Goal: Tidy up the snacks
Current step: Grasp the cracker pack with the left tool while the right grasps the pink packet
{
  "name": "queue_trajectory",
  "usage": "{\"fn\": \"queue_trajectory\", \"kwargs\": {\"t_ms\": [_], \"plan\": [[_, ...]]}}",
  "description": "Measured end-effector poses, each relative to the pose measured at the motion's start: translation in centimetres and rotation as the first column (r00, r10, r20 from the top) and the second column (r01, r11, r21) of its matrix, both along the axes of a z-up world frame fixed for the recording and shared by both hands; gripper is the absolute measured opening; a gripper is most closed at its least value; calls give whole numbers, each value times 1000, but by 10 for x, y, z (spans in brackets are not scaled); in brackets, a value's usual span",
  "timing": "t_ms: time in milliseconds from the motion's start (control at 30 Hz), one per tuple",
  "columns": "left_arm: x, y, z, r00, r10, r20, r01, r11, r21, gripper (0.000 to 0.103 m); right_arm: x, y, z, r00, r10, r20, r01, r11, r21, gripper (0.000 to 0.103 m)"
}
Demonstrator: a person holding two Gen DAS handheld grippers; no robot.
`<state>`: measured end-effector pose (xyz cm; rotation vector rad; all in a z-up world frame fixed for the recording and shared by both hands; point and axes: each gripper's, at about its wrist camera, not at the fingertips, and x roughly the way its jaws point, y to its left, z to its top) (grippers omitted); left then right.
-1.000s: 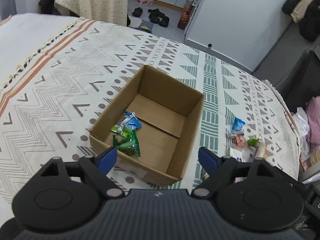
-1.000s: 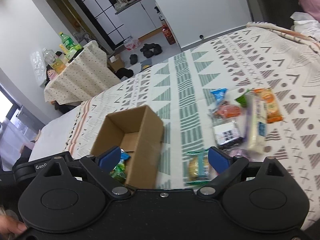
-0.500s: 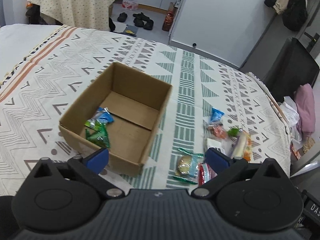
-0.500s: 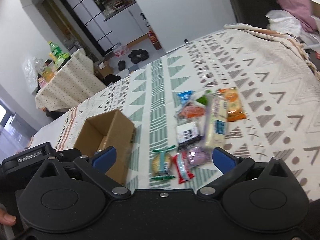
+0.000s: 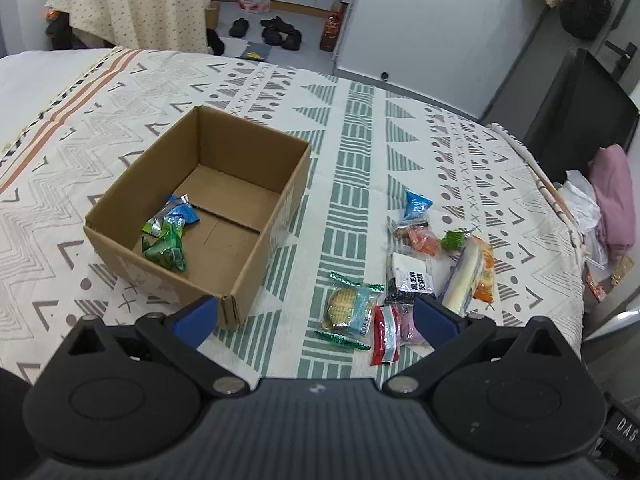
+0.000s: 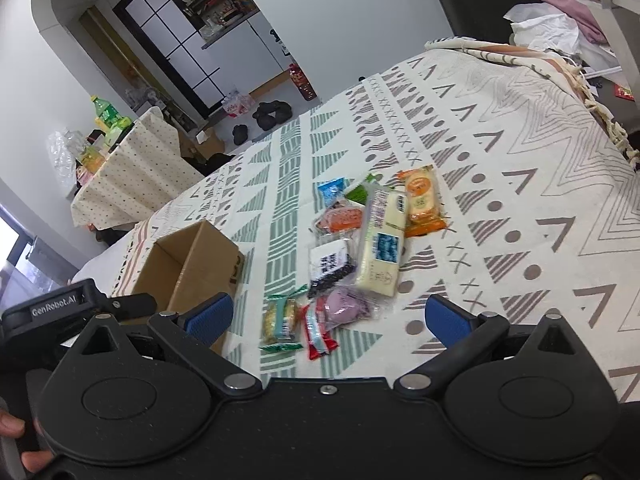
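An open cardboard box [image 5: 256, 240] sits on the patterned bedspread and holds a green snack packet [image 5: 166, 250] and a blue one [image 5: 178, 214]. It also shows in the right wrist view [image 6: 200, 256]. A pile of several snack packets lies to its right, among them a round biscuit [image 5: 346, 306], a red packet [image 5: 384, 334] and a long white pack [image 6: 382, 246]. My left gripper [image 5: 314, 320] is open and empty above the bed between box and pile. My right gripper [image 6: 328, 318] is open and empty, just short of the pile's purple packet [image 6: 344, 306].
The bedspread [image 6: 520, 208] ends at a fringed edge on the right. A dark chair [image 5: 576, 112] and pink cloth [image 5: 614, 196] stand beyond it. A covered table [image 5: 140, 0] and shoes [image 5: 280, 32] are on the floor behind the bed.
Both grippers have swung to the right, away from the box and toward the snack pile, which now fills more of both views. Both stayed open.
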<state>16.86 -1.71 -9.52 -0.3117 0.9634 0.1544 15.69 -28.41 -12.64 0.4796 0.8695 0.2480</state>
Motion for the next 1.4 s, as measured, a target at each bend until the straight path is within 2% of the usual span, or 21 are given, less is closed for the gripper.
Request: {"fn": "queue_trajectory", "kwargs": {"t_ms": [100,233,333,400,500,700,867,933,1033,1167,1400], "plan": [[3,-5,-5,1000,1,-15,-1,1000,-7,103,0,-4,-6,1000,-15,-8,15,1000,4,103],[8,-16,-14,1000,-10,-24,11,1000,26,103,5,-10,-24,998,-44,-50,45,999,9,102],[12,-24,-23,999,-28,-34,29,999,35,103,9,-14,-31,996,-54,-69,57,997,46,96],[16,-27,-29,998,-37,-41,39,999,30,102,16,-15,-39,994,-62,-88,69,995,74,95],[22,-30,-39,998,-44,-52,44,999,8,100,24,-12,-47,994,-42,-99,52,993,108,87],[37,-35,-59,996,-50,-79,50,999,-4,86,40,-9,-68,987,-25,-159,57,978,201,71],[49,-36,-75,993,-44,-113,42,999,-18,80,57,1,-86,978,-15,-208,56,980,192,62],[54,-36,-81,991,-42,-123,40,999,-19,74,61,4,-90,976,-9,-220,52,980,192,59],[62,-36,-89,989,-45,-142,42,999,-28,68,69,6,-99,969,-11,-246,63,977,202,59],[71,-38,-101,986,-46,-162,42,999,-27,67,74,8,-106,965,-10,-261,68,975,213,59],[84,-40,-116,981,-45,-188,44,999,-13,64,83,20,-114,964,13,-265,33,985,172,59]]}}
